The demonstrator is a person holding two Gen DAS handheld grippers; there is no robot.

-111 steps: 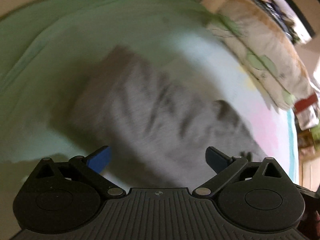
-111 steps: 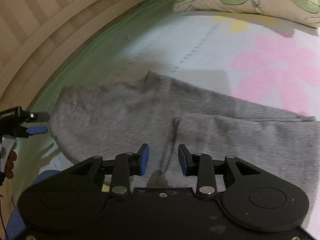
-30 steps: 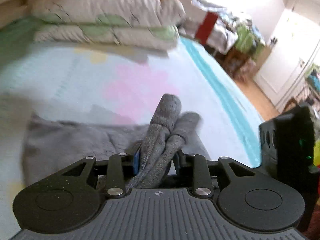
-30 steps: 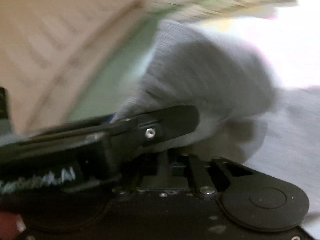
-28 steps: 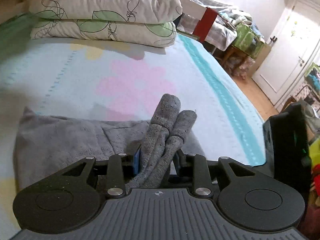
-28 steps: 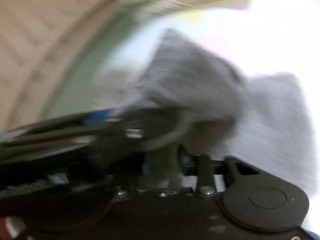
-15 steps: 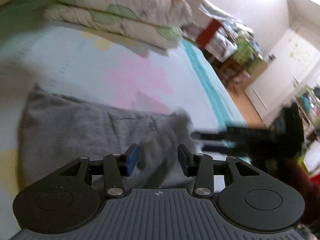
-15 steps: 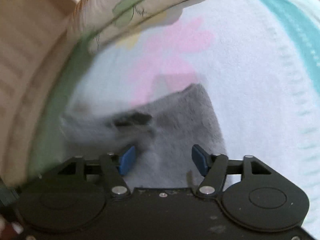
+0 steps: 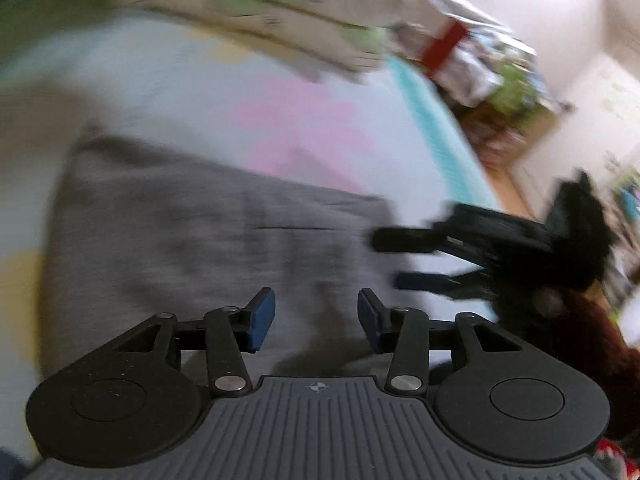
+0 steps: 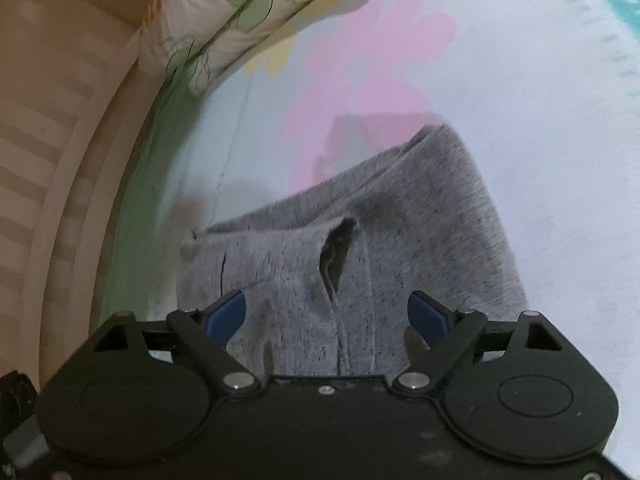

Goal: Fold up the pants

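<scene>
The grey pants lie folded on my flower-print bedsheet, below the stacked pillows — released from both my claws. My right gripper hangs over the cloth, its jaws spreading wide with nothing pinched between the blue pads. My left gripper is opening too, its pads clear of the fabric beneath. In the blurred left wrist view, my right gripper shows as a dark shape just off the pants' right edge — beside a dark red sleeve.
</scene>
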